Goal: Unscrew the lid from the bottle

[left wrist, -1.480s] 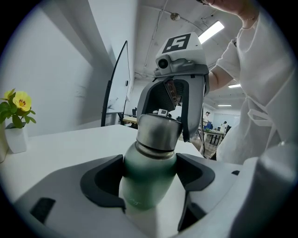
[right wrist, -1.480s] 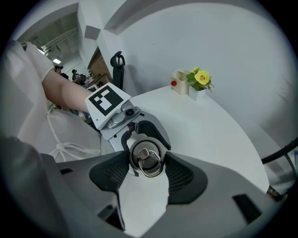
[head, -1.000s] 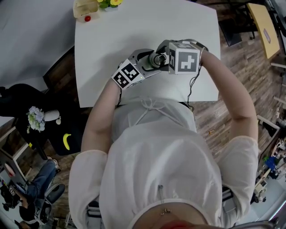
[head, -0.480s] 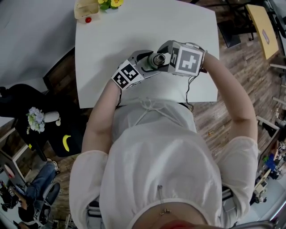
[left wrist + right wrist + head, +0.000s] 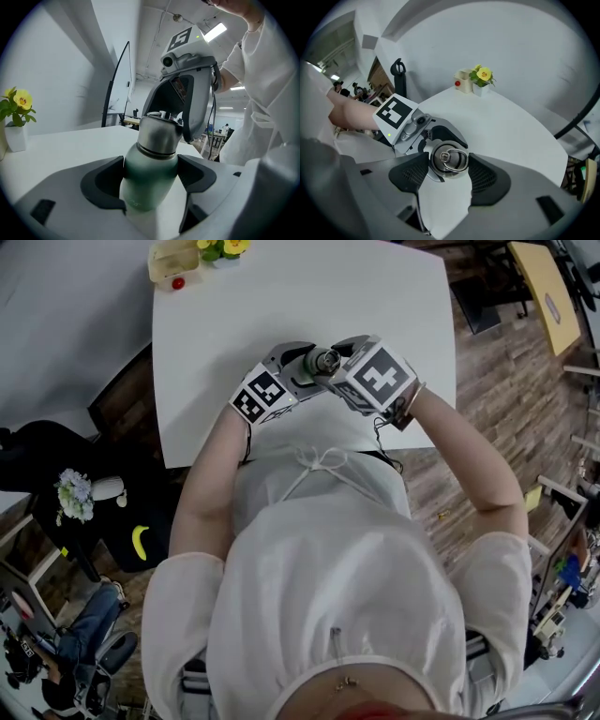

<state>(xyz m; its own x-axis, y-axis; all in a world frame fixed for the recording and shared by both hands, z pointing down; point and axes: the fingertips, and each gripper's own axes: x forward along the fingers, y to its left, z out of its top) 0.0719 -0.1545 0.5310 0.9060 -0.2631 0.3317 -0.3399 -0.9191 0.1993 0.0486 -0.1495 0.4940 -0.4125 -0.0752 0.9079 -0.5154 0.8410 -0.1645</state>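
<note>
- On my feed, the left gripper (image 5: 149,178) has a pale grey moulded shell and black, curved jaw pads.
- The right gripper (image 5: 448,161) matches it, and its black pads are finely textured.
- Each carries a white cube with black square markers. The left cube (image 5: 261,397) sits at eleven o'clock in the head view, and the right cube (image 5: 380,378) at one o'clock.
- A small green light (image 5: 389,135) glows on the left housing.
- A thin dark cable (image 5: 382,437) trails from the right gripper.
- The person wears a white top (image 5: 337,596) with short sheer sleeves (image 5: 497,554) and a tied drawstring (image 5: 317,463).
</note>
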